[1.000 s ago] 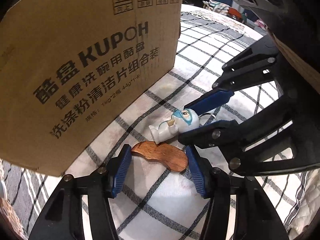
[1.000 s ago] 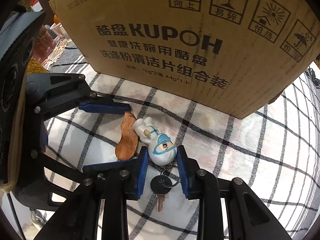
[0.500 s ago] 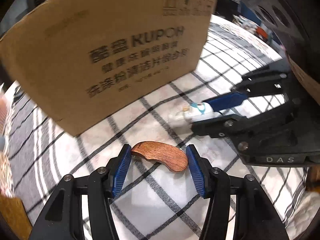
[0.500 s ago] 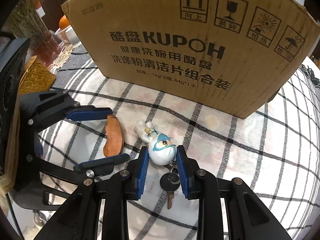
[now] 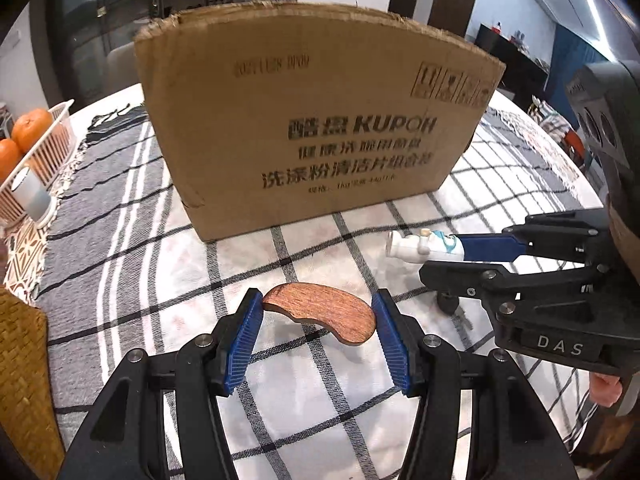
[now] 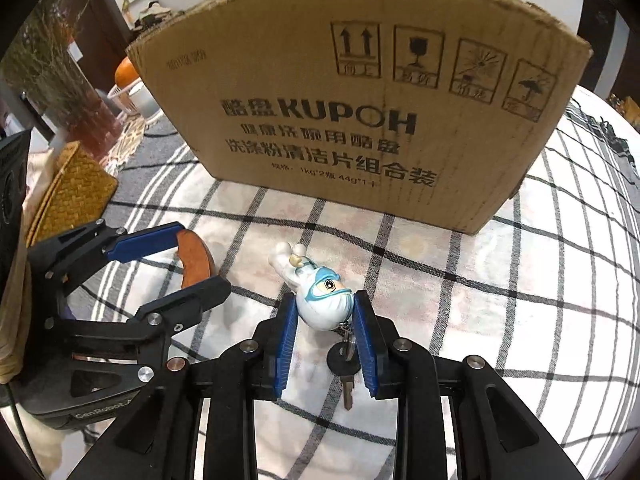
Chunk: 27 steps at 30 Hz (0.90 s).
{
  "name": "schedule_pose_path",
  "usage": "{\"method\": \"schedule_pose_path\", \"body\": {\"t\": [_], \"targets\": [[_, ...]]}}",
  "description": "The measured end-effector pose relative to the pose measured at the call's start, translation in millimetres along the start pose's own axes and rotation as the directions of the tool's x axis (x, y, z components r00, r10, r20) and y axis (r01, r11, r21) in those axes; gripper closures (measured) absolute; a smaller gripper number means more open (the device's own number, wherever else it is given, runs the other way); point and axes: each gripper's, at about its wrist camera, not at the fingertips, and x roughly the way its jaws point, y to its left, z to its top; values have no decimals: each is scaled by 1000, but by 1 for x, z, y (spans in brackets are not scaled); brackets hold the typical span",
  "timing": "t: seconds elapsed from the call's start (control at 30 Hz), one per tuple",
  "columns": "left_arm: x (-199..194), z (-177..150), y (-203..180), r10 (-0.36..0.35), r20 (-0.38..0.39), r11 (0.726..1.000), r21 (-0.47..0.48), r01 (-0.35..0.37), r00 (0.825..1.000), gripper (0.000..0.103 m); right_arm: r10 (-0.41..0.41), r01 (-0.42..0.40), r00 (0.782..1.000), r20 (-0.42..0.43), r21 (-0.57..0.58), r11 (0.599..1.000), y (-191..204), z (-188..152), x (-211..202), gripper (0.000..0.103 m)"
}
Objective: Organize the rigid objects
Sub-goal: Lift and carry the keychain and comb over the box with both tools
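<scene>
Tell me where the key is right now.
In the right wrist view the key hangs on a ring below the figurine, which the right gripper clamps above the checked cloth, short of the cardboard box.

Brown box (image 5: 304, 128), black-and-white checked cloth (image 5: 320, 380)

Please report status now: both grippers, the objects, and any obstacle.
Left gripper shut on wooden piece. Right gripper shut on toy figure, key dangling. Cardboard box ahead, top edge high.
</scene>
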Motion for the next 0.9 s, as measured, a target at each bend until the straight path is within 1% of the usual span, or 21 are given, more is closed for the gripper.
{"method": "schedule_pose_path", "body": {"t": [0.27, 0.5, 0.73, 0.9], "targets": [[-27, 16, -5, 25, 70, 998, -51, -22, 997, 48, -9, 7, 998, 70, 25, 1000, -2, 5, -30, 74], [-54, 28, -10, 84, 136, 995, -65, -75, 987, 48, -28, 23, 990, 141, 40, 999, -4, 8, -58, 74], [-75, 40, -14, 86, 177, 994, -79, -73, 980, 48, -43, 31, 976, 214, 60, 998, -5, 13, -88, 74], [-89, 51, -15, 62, 201, 995, -85, -45, 978, 48, -56, 39, 964, 259, 70, 997, -6, 19, -108, 74]]}}
